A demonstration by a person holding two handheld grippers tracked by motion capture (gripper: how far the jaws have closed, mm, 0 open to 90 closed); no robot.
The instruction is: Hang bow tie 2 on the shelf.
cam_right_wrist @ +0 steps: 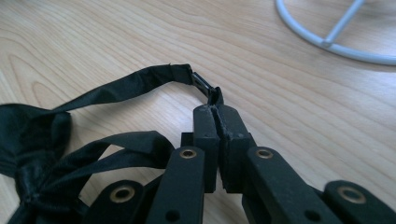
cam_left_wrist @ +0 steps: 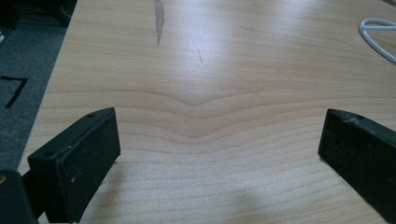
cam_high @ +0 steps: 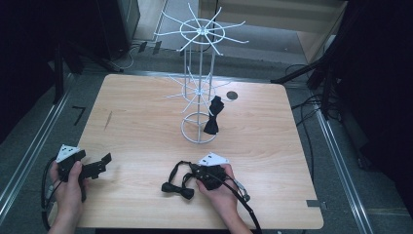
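Bow tie on desk: a black bow tie (cam_high: pixel 178 188) lay on the wooden desk (cam_high: pixel 136 126) near its front edge, just left of the right hand (cam_high: pixel 220 187); its strap (cam_right_wrist: pixel 126 84) looped up from the knot toward the rack.
Strap end: in the right gripper view the strap ran from the bunched bow at the left to a small black clasp (cam_right_wrist: pixel 205 86), and that clasp sat at the very tips of the fingers.
Right gripper: the right gripper (cam_right_wrist: pixel 216 108) had its fingers (cam_right_wrist: pixel 205 140) pressed together on the clasp, with no gap between the pads; in the high view it lay low over the desk in the hand, grey plate on top.
Hung bow tie: a second black bow tie (cam_high: pixel 213 116) hung on the rack's right side, its lower end beside the base ring.
Rack: a white wire rack (cam_high: pixel 199 78) stood upright near the desk's middle, with two tiers of spokes and a round base ring (cam_right_wrist: pixel 336 42) resting on the wood.
Left gripper: the left gripper (cam_left_wrist: pixel 219 140) was held at the desk's front left corner, well apart from both ties; its fingers (cam_left_wrist: pixel 77 158) stood wide apart with bare wood between them, holding nothing.
Left hand: the left hand (cam_high: pixel 68 183) gripped the tool from below.
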